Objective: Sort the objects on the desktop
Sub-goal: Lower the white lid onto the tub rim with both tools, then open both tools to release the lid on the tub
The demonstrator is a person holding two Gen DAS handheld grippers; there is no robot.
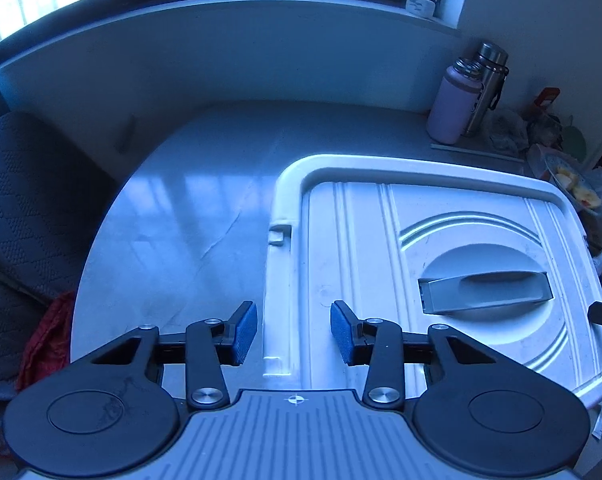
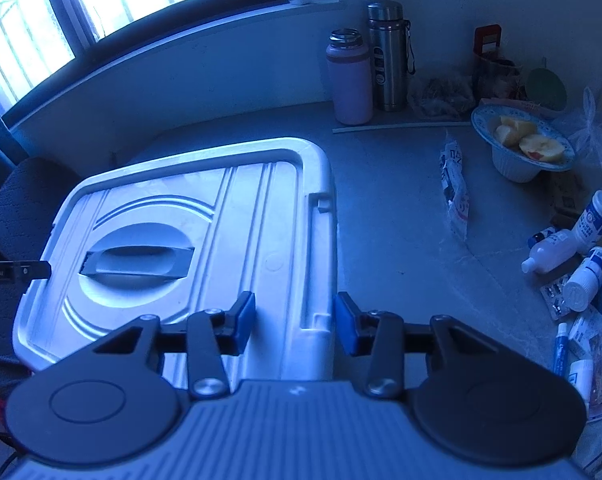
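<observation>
A white storage box with a closed lid [image 1: 349, 248] [image 2: 237, 216] and a grey recessed handle [image 1: 485, 290] [image 2: 137, 262] sits on the grey table. My left gripper [image 1: 293, 332] is open over the box's left rim, nothing between its blue pads. Over the box's right rim, my right gripper [image 2: 295, 322] is open too and holds nothing. White medicine bottles [image 2: 573, 248], a blister pack [image 2: 555, 296] and small tubes and cartons [image 2: 577, 356] lie in a heap at the table's right edge. A crumpled wrapper [image 2: 455, 188] lies right of the box.
A pink flask [image 2: 349, 80] [image 1: 453, 100] and a steel flask [image 2: 389, 56] [image 1: 487, 80] stand at the back by the wall. A bowl of cut fruit [image 2: 521, 140] and plastic bags [image 2: 593, 132] sit at the back right. A dark chair [image 1: 29, 200] stands left of the table.
</observation>
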